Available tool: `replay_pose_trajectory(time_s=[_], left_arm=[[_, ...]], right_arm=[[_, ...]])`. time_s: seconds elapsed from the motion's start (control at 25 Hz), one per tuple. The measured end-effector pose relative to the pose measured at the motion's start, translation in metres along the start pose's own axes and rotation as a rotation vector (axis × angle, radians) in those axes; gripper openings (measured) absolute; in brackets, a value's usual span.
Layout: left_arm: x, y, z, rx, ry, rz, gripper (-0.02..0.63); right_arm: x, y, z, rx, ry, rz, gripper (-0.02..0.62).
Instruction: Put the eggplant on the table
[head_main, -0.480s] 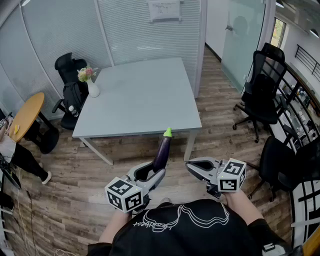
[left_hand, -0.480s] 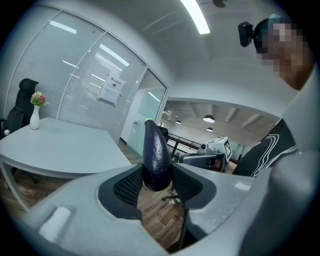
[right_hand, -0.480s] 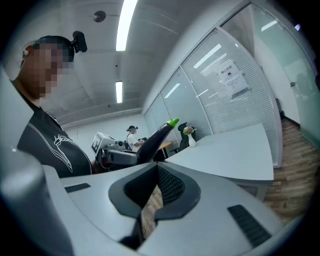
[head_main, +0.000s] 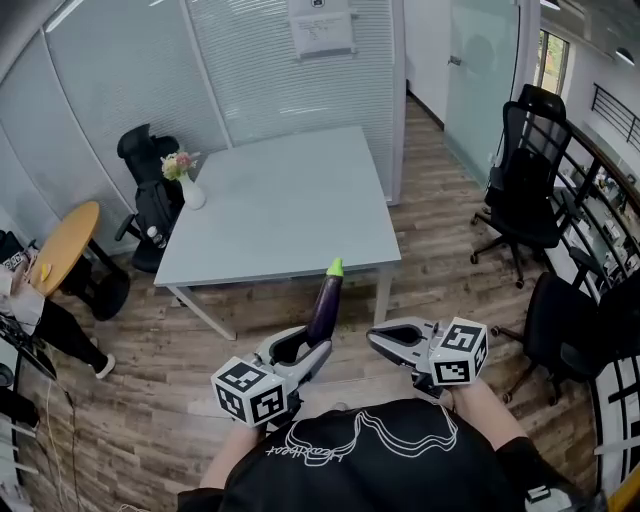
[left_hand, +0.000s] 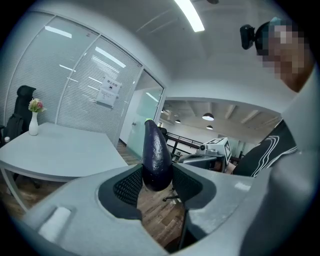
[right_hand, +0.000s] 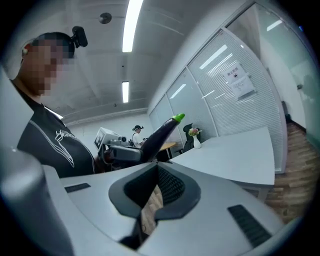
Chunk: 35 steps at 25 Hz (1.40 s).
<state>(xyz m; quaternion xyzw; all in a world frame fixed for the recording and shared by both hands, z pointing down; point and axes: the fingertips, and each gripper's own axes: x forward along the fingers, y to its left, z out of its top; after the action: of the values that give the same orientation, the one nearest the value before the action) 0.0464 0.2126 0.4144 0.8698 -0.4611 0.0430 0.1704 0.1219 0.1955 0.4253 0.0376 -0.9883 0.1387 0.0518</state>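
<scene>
A dark purple eggplant (head_main: 325, 300) with a green tip stands nearly upright in my left gripper (head_main: 312, 345), which is shut on its lower end. In the left gripper view the eggplant (left_hand: 156, 155) is wedged between the black pads of the left gripper (left_hand: 157, 175). The pale grey table (head_main: 280, 200) lies ahead, beyond the eggplant's tip, and I stand short of its near edge. My right gripper (head_main: 385, 338) hovers beside the left one, shut with nothing in it. The right gripper view shows the right gripper (right_hand: 152, 167) with the eggplant (right_hand: 159, 136) and the table (right_hand: 235, 155) beyond it.
A white vase of flowers (head_main: 188, 185) stands at the table's far left corner. Black office chairs stand at the left (head_main: 150, 165) and the right (head_main: 525, 190). A round wooden table (head_main: 60, 240) and a seated person are at the left edge. Glass partitions close off the back.
The head view has shifted slightly. Both grippers and the eggplant keep the same places and the same grip.
</scene>
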Motion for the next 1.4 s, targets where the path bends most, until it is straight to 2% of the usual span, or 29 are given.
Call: replay_pose_trajectory(time_s=[0.12, 0.32, 0.68, 1.08, 1.4], left_arm=[[0.002, -0.011, 0.000, 0.011, -0.003, -0.001, 0.192], [0.006, -0.023, -0.003, 0.055, 0.016, 0.025, 0.192], [0.016, -0.012, -0.006, 0.031, 0.035, 0.056, 0.192], [0.046, 0.039, 0.006, 0.007, 0.050, 0.033, 0.192], [0.090, 0.120, 0.031, -0.023, 0.074, -0.011, 0.192]], right_arm=[[-0.005, 0.005, -0.004, -0.039, 0.010, -0.001, 0.008], [-0.016, 0.000, -0.002, -0.043, -0.013, 0.008, 0.007], [-0.012, -0.021, -0.006, 0.024, -0.041, 0.030, 0.007], [0.010, -0.079, 0.009, 0.098, -0.079, -0.025, 0.007], [0.054, -0.155, 0.026, 0.154, -0.073, -0.087, 0.006]])
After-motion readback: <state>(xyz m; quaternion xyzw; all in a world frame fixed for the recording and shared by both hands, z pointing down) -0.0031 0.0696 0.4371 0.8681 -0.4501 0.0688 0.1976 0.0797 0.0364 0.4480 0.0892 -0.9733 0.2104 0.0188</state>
